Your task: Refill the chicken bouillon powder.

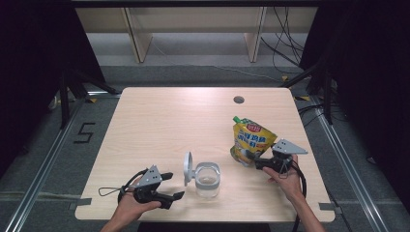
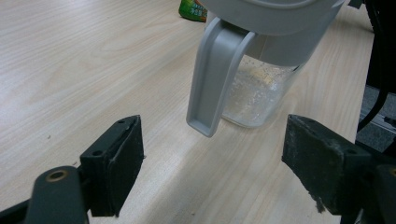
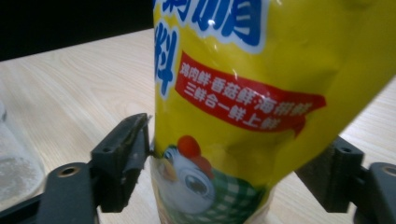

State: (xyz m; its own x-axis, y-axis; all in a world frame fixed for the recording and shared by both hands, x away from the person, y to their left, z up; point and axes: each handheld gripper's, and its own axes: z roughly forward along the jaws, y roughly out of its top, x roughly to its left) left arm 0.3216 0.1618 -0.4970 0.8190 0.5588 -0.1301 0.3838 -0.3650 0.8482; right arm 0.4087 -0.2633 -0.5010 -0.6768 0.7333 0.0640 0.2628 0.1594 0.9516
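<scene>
A yellow seasoning pouch (image 1: 251,139) with a green cap stands leaning on the wooden table (image 1: 164,116), right of centre. My right gripper (image 1: 257,162) is shut on its lower part; in the right gripper view the pouch (image 3: 243,93) sits between the two jaws of this gripper (image 3: 238,144) and looks pinched. A clear jar (image 1: 208,180) with a grey hinged lid (image 1: 187,168) flipped open stands near the front edge. My left gripper (image 1: 175,185) is open just left of the jar. In the left gripper view the grey lid tab (image 2: 217,79) hangs ahead of the spread jaws of the gripper (image 2: 215,135), apart from them.
A round cable hole (image 1: 238,100) sits at the table's far side. Wooden shelving legs (image 1: 138,38) and cables lie on the floor beyond. The far and left parts of the tabletop are bare wood.
</scene>
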